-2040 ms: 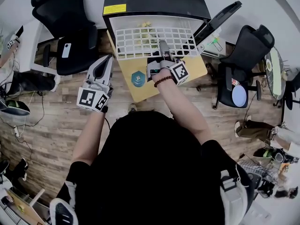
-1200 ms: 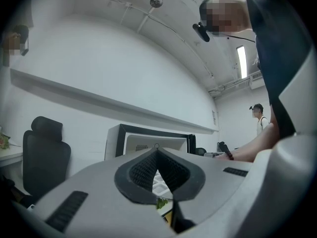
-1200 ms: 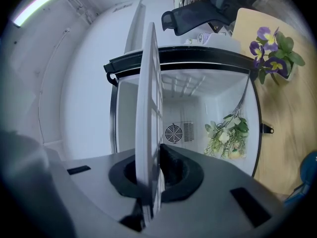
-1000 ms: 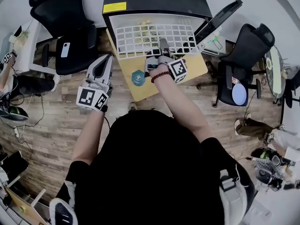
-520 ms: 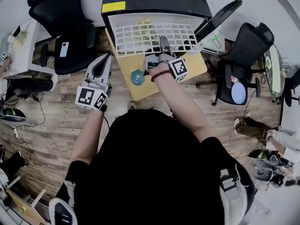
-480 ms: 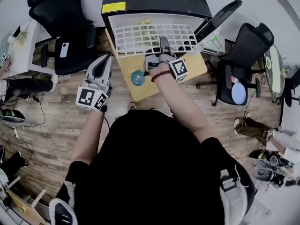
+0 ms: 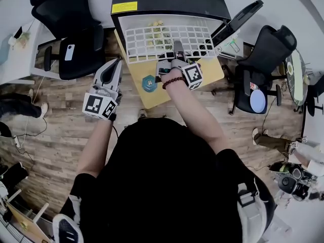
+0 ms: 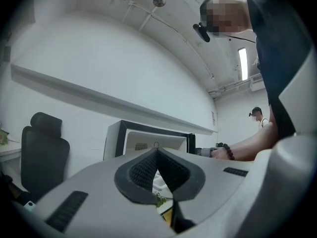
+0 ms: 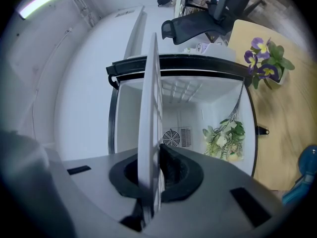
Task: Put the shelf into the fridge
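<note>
The white wire shelf (image 7: 168, 43) lies flat at the mouth of the small black fridge (image 7: 167, 1), its far edge inside the opening. My right gripper (image 7: 177, 54) is shut on the shelf's near edge. In the right gripper view the shelf (image 9: 150, 118) runs edge-on between the jaws into the white fridge (image 9: 119, 108) interior. My left gripper (image 7: 112, 71) hangs to the left of the fridge, off the shelf, jaws shut on nothing. In the left gripper view the left gripper (image 8: 157, 158) faces the fridge (image 8: 115, 138) from the side.
A sprig of artificial flowers (image 9: 224, 135) lies inside the fridge. The fridge door (image 7: 237, 20) stands open to the right. A wooden table (image 7: 152, 90) below carries a blue object (image 7: 149, 83) and a purple flower pot (image 9: 266, 66). Black office chairs (image 7: 76, 29) stand on both sides.
The shelf and my right gripper have edged slightly further toward the fridge opening. My left gripper has stayed where it was.
</note>
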